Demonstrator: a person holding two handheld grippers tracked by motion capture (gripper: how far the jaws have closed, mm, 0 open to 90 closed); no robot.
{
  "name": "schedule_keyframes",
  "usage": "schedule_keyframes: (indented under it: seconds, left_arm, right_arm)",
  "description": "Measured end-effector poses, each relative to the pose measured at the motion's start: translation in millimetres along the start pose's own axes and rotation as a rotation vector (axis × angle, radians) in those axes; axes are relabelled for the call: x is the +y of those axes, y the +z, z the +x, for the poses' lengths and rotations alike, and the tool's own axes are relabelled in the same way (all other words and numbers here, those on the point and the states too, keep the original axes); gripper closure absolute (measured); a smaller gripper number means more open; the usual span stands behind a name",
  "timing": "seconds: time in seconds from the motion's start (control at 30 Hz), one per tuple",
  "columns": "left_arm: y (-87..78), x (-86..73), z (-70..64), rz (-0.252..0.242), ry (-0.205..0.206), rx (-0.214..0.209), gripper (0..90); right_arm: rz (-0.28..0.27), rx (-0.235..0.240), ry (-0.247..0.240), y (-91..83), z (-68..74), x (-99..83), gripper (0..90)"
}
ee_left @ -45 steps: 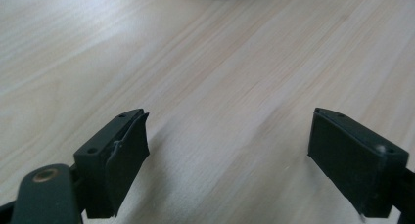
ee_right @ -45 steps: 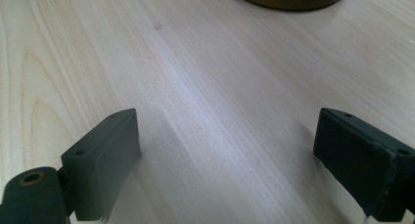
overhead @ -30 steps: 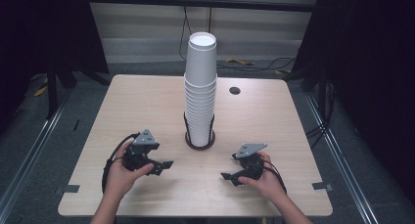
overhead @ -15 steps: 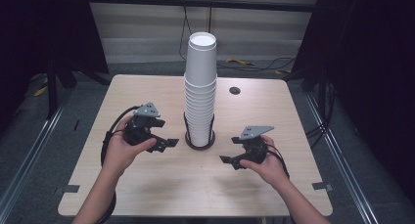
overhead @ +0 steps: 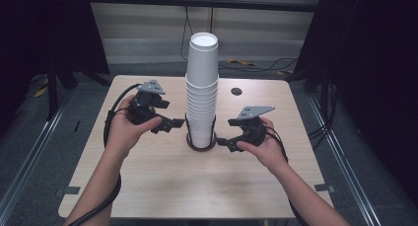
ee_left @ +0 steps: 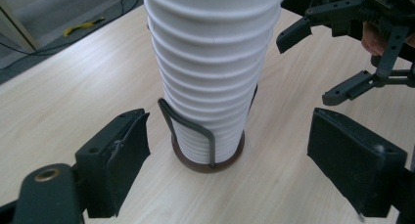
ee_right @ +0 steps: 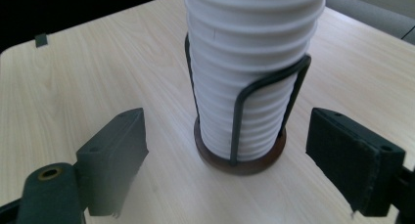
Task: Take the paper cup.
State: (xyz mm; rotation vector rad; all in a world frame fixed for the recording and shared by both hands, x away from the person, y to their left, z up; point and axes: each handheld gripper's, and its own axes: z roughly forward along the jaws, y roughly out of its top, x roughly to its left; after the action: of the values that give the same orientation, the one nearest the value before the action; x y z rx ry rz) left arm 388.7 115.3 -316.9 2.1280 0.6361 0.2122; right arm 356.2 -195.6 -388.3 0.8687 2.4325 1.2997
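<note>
High view shows both tools closer to the cup stack than a second ago: the left tool [overhead: 170, 123] has risen off the near part of the desk and swung in toward the stack's left flank, and the right tool [overhead: 224, 141] has slid in toward its base from the other side. Each stands wide open and empty; in the left gripper view the black pads [ee_left: 120, 153] spread well apart with the stack framed between them, and the right gripper view shows the same wide gap. That closing-in suggests the approach is nearly done and a grasp on the cups comes next, probably one tool steadying while the other lifts.

The stack of white paper cups [overhead: 202, 88] stands at the middle of the desk [overhead: 148, 186], seated in a dark wire holder [ee_right: 240, 158] with a round base. Its long axis runs straight up, rims and open mouths facing the ceiling, no lean that I can see.
</note>
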Motion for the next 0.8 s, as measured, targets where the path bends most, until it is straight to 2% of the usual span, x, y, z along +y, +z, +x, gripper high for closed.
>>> schedule_keyframes:
  seconds: [0.13, 0.2, 0.33, 0.43, 0.63, 0.67, 0.8]
  left_arm:
    - [-1.8, 8.7, 0.7, 0.006, 0.012, 0.003, 15.1]
    - [-2.4, 12.3, 0.9, 0.000, 0.002, 0.006, 15.1]
    - [-2.8, 19.0, 3.7, 0.008, 0.006, 0.008, 15.0]
    - [-2.9, 23.7, 4.7, 0.004, 0.013, 0.019, 15.0]
    - [-2.6, 35.0, 3.7, -0.012, 0.009, 0.016, 15.0]
    - [-2.8, 37.1, 3.9, -0.009, 0.023, 0.015, 15.0]
    - [-2.1, 45.0, 2.6, -0.023, 0.015, 0.004, 15.0]
  right_arm:
    - [-0.015, 0.000, 0.007, 0.4, -1.6, 10.8, 14.0]
    - [-0.031, -0.004, 0.021, 0.6, -3.0, 15.6, 13.9]
    - [-0.054, -0.013, 0.013, 0.4, -5.6, 25.5, 13.5]
    - [-0.071, -0.010, 0.024, -1.2, -6.6, 31.9, 13.4]
    - [-0.093, -0.028, 0.010, -6.2, -8.7, 45.1, 13.4]
    - [-0.097, -0.025, 0.013, -6.7, -9.3, 47.2, 13.4]
    - [-0.101, -0.030, 0.001, -7.6, -10.2, 54.1, 13.4]
